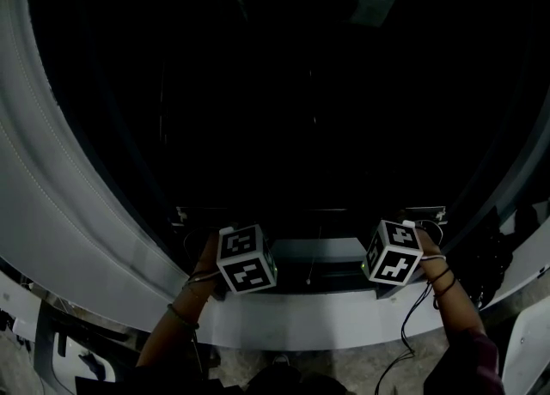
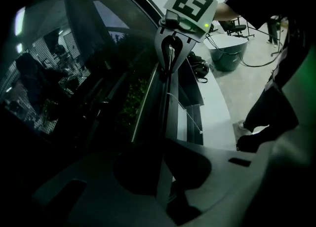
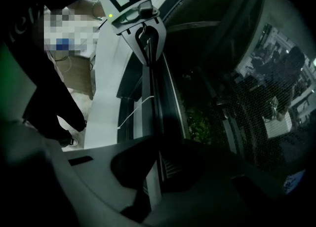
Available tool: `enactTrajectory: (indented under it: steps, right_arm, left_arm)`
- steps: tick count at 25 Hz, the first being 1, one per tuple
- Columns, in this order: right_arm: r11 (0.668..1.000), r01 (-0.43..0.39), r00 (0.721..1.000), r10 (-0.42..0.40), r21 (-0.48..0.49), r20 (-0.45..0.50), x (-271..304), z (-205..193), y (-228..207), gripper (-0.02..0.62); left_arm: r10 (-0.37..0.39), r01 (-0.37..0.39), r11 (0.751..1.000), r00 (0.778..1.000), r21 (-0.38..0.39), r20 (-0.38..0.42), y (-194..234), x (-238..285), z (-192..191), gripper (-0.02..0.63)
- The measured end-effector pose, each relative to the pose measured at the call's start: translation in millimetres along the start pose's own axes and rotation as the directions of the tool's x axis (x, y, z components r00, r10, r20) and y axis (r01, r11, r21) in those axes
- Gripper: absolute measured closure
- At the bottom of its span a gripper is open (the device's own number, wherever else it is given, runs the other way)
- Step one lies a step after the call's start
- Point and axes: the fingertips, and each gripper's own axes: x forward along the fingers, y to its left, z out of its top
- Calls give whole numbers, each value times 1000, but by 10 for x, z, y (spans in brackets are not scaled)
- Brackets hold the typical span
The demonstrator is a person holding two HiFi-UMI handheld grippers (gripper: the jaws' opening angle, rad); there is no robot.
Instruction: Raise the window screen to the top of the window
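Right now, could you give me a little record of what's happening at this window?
Setting: dark window above a white sill
Position: screen bar low, just above the sill
Left: left gripper, fingers closed on the screen bar
Right: right gripper, fingers closed on the same bar, further along
Progress: screen not yet raised
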Motion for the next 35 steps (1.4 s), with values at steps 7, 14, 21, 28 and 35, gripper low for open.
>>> enactTrajectory:
  steps: [7,14,21,28,35]
  right_arm:
    - [998,-17,1000,17,56,8,-4,46,11,569]
    - [981,172,972,-183,88,147,-468,171,-338,568]
    - [943,329,922,-331,43,203,-1179,464,-1076,568]
    - [868,495,833,-486,36,266,-1776,630,-1597,566]
    - [799,600,755,-581,38,305,-2375,838,-2058,565]
  left_arm:
    - [66,-48,986,992,-163,112,26,-56,-12,572]
    - [212,-191,973,964,-131,162,361,-468,198,566]
    - [346,-330,938,913,-109,214,1114,-1160,530,563]
    - [463,-437,886,830,-152,311,1642,-1720,815,555]
    - [537,-516,841,765,-161,355,2112,-2305,1057,551]
